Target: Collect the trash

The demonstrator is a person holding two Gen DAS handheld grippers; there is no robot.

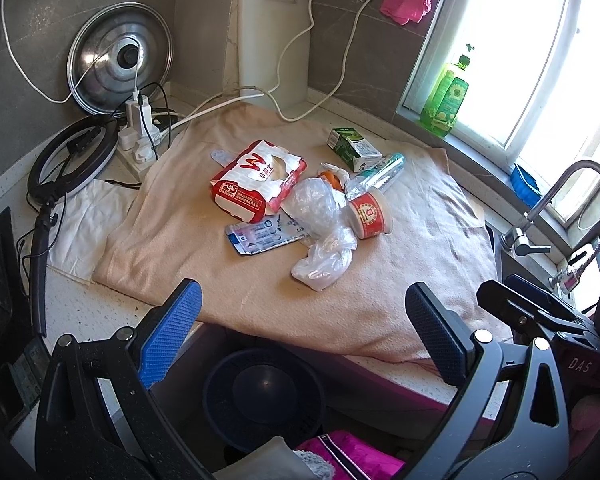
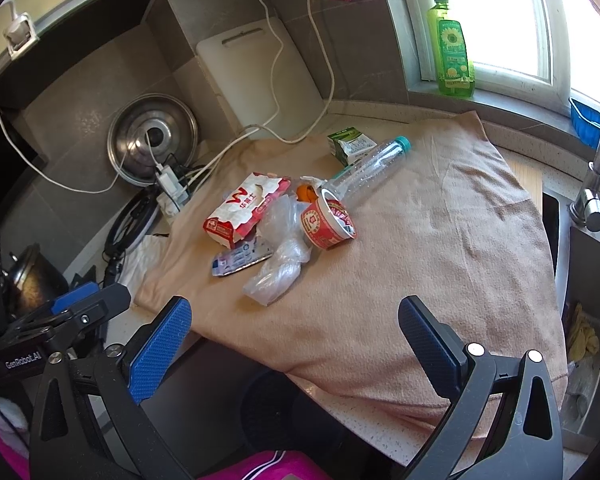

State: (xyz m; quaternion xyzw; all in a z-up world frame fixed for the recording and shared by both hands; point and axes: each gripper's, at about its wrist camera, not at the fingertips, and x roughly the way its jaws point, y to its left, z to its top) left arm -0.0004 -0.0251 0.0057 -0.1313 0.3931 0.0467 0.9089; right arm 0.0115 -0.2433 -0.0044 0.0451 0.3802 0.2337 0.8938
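Beige towel (image 1: 420, 248) carries our trash pile (image 1: 300, 200), well ahead of our left gripper (image 1: 300, 336) and right gripper (image 2: 296, 340), both spread wide, empty.

Daylight floods from the blown-out window (image 1: 540, 60); fisheye edges curve.

pot lid (image 1: 118, 62) | cutting board (image 1: 274, 40) | dish soap (image 2: 452, 52) | faucet (image 1: 572, 200)
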